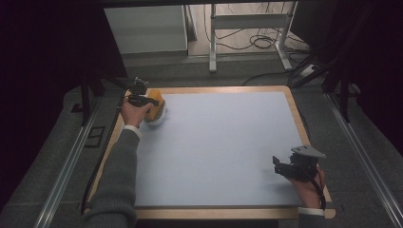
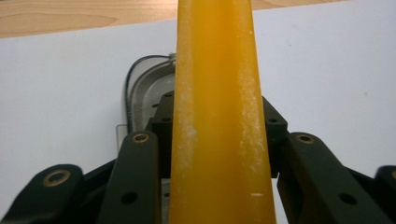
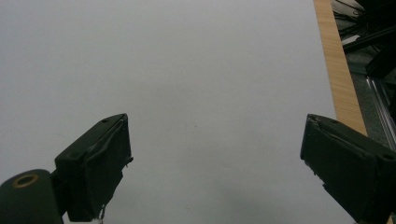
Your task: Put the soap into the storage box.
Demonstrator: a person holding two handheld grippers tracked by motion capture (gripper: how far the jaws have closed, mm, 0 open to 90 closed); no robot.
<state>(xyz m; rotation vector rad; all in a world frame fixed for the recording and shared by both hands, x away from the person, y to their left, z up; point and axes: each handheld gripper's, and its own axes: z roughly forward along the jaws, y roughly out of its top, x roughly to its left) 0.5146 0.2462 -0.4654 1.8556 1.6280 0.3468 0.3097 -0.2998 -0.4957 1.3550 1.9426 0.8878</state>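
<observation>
Left hand-held gripper (image 1: 151, 101): jaws closed on both faces of a flat orange piece (image 2: 218, 116), seen edge-on in the left gripper view and as an orange slab at the far-left corner of the table in the high view (image 1: 156, 105). Directly behind and below the orange piece sits a pale container (image 2: 144, 88) with a dark seal line around its rim; in the high view it appears as a white object (image 1: 157, 118) touching or just under the orange piece. Whether the orange piece is seated on the container or lifted clear of it cannot be determined.

Right hand-held gripper (image 3: 215, 163): jaws spread wide, nothing between them, held over bare surface near the right front corner (image 1: 280, 166), well apart from the work.

Step in hand, as judged: the orange piece is gripped at the container, either for removal or for fitting. The next move calls for a steady hold on the orange piece. The container is unsecured and may shift or tip; the idle right hand-held gripper would have to cross the table to brace it.

Surface: a pale grey-blue mat (image 1: 223, 142) covers the table, leaving a wooden border (image 1: 304, 128) exposed.

Room: dim; grey floor, metal rails along both sides, a white frame and loose cables beyond the far edge.
</observation>
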